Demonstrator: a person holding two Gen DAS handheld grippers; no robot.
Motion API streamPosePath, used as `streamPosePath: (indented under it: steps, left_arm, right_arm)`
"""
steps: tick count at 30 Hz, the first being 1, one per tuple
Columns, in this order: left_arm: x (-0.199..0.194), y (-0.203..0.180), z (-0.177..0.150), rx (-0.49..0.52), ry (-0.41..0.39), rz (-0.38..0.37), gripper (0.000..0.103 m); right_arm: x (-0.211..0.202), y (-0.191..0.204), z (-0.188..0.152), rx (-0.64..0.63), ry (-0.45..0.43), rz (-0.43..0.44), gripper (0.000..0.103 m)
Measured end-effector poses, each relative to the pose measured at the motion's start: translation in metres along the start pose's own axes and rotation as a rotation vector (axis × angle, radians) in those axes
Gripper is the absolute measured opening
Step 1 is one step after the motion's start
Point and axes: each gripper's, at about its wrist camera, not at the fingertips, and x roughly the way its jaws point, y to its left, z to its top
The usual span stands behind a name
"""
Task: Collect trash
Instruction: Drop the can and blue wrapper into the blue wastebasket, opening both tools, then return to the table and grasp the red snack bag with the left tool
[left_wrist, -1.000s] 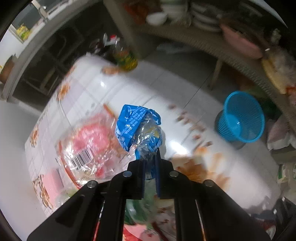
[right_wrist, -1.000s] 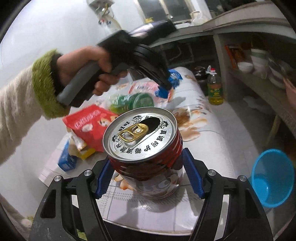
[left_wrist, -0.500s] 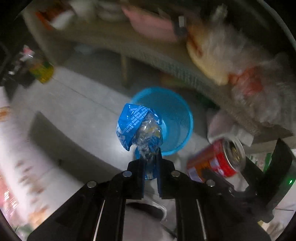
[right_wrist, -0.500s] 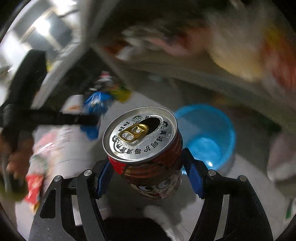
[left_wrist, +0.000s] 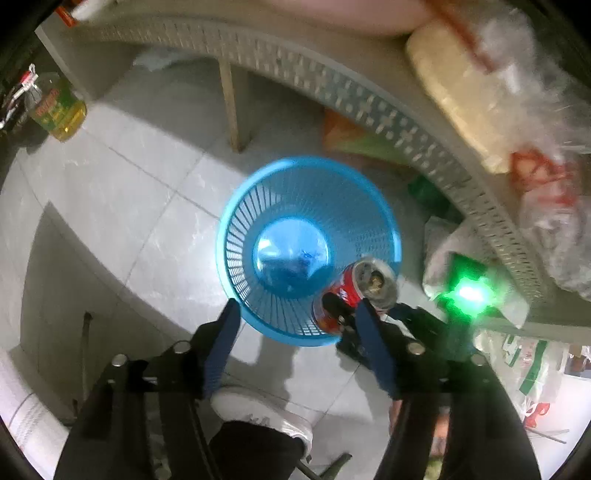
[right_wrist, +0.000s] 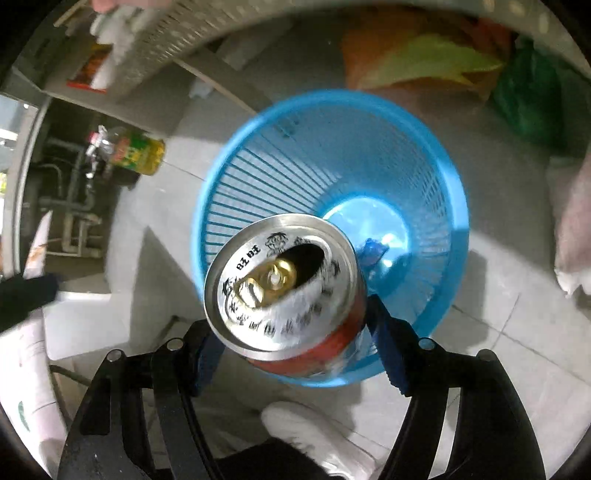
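Observation:
A blue mesh waste basket (left_wrist: 236, 229) stands on the tiled floor; it also fills the right wrist view (right_wrist: 439, 177). A blue wrapper (right_wrist: 373, 251) lies at its bottom. My left gripper (left_wrist: 295, 317) is open and empty just above the basket's near rim. My right gripper (right_wrist: 291, 325) is shut on a red drink can (right_wrist: 284, 280) with an open silver top, tilted over the basket's near edge. The can also shows in the left wrist view (left_wrist: 351, 291), at the basket's right rim.
A grey perforated shelf (left_wrist: 369, 96) with bags runs behind the basket. An oil bottle (left_wrist: 55, 107) stands on the floor at the left. A white shoe (left_wrist: 258, 413) is on the floor right below the grippers. White plastic bags (left_wrist: 443, 243) lie right of the basket.
Both grippers swung from the table to above the basket. My left gripper opened and the blue wrapper dropped into the basket. The can tilted over the rim.

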Motion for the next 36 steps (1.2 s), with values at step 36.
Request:
streamPosePath:
  steps: [36]
  left_arm:
    - [-0.285, 0.166, -0.44, -0.476, -0.772, 0.013, 0.093]
  right_arm:
    - [-0.207, 0.146, -0.121, -0.636, -0.363, 0.125, 0.084]
